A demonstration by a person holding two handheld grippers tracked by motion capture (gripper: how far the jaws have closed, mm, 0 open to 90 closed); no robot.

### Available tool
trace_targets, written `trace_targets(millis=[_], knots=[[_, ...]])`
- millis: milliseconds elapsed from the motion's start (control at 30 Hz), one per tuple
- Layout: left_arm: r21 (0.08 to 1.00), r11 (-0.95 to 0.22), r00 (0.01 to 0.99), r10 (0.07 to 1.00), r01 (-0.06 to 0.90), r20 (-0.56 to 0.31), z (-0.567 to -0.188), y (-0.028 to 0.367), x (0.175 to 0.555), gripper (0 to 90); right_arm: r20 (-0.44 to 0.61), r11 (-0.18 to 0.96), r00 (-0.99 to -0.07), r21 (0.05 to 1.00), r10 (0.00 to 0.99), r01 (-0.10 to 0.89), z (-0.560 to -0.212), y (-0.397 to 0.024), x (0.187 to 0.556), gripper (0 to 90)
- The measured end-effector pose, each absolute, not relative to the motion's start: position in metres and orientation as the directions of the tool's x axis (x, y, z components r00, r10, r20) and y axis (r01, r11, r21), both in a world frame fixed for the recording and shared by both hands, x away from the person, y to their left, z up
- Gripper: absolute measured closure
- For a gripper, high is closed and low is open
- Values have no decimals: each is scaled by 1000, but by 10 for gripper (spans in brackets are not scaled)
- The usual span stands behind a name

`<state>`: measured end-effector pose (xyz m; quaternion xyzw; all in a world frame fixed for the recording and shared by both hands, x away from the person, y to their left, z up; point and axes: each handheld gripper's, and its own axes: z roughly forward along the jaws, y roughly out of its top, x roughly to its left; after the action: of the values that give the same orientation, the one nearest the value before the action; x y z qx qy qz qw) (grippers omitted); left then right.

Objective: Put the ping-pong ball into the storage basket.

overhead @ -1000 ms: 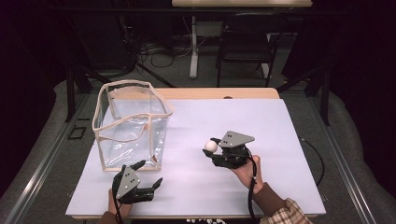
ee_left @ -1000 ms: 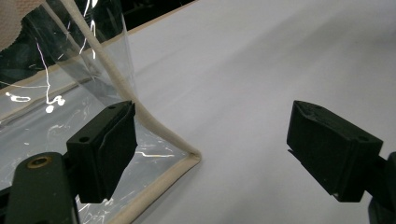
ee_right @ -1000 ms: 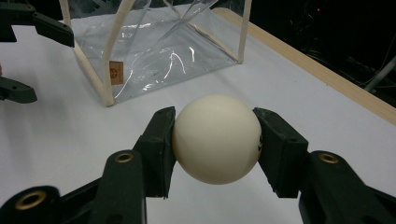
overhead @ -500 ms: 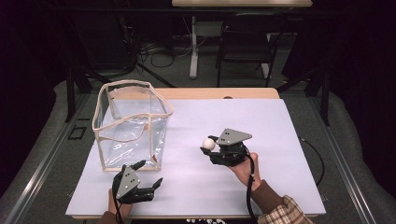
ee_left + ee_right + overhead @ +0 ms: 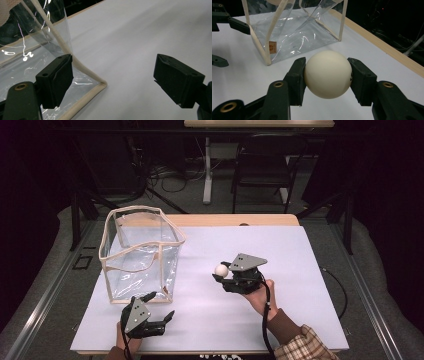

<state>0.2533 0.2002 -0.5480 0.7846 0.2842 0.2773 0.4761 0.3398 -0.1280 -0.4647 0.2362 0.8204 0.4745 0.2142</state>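
High view showed the right hand-held gripper [image 5: 220,274] clamped on the white ball [image 5: 221,270] above the counter [image 5: 300,270]; probably still to go into the clear bag [image 5: 142,255], beside the open left hand-held gripper [image 5: 161,307].

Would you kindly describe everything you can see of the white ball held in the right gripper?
The white ball is a smooth, matte, cream-white sphere, about the look of a table-tennis ball, with a small dark mark at its right edge in the right gripper view. The right gripper is shut on it, one black pad pressing each side. It is held over the white table sheet, apart from the clear plastic bag, which stands open to the left in the high view.
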Motion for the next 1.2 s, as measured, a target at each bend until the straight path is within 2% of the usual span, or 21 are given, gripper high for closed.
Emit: trace_targets(millis=[1200], knots=[[904, -389, 686, 708, 179, 169, -548, 201, 253, 159, -153, 449, -803, 880, 576, 155, -445, -111, 363, 506]])
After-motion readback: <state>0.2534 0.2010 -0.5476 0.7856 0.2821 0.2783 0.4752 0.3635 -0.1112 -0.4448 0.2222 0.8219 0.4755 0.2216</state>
